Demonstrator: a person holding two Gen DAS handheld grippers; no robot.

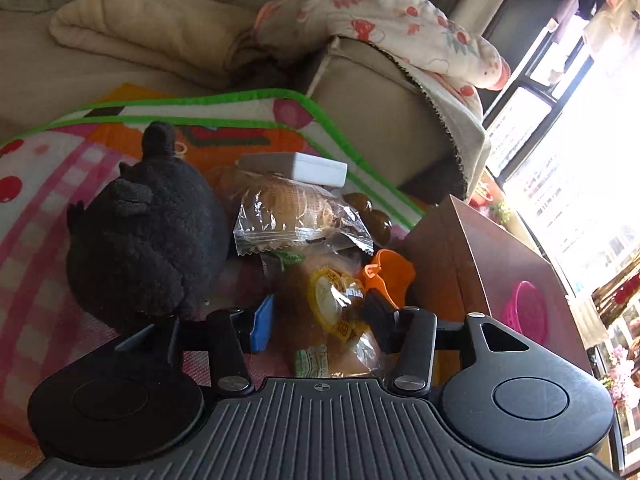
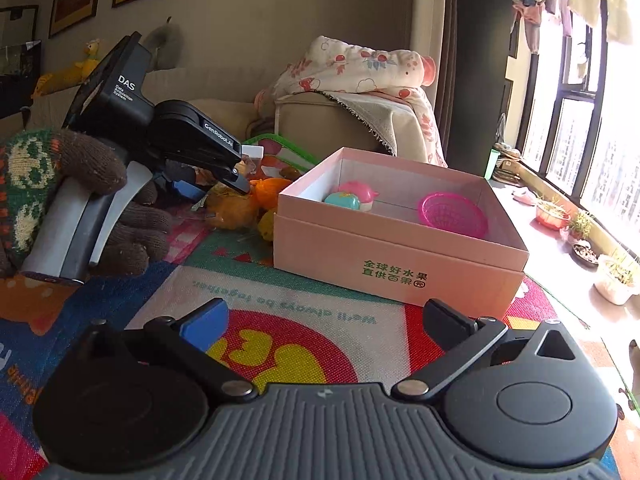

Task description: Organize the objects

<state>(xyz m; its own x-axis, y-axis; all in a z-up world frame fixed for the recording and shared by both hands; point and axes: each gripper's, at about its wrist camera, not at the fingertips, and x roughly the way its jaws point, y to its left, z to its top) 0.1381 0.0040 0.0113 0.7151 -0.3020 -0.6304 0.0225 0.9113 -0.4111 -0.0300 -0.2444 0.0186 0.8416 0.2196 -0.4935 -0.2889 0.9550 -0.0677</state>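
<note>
My left gripper (image 1: 320, 320) pinches a yellow-printed snack packet (image 1: 340, 308), lengthwise toward me, just left of the pink box (image 2: 400, 264) printed 全球好水果. My right gripper (image 2: 326, 326), fingers spread, hovers before that box.

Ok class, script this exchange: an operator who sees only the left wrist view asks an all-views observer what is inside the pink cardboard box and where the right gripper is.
Operator: What's in the pink cardboard box besides the pink plastic mesh basket?
Observer: A pink-and-teal plastic toy, near the far wall, left of the basket.
Operator: And the right gripper?
Observer: Open, holding nothing, over the colourful printed play mat in front of the box.
</note>
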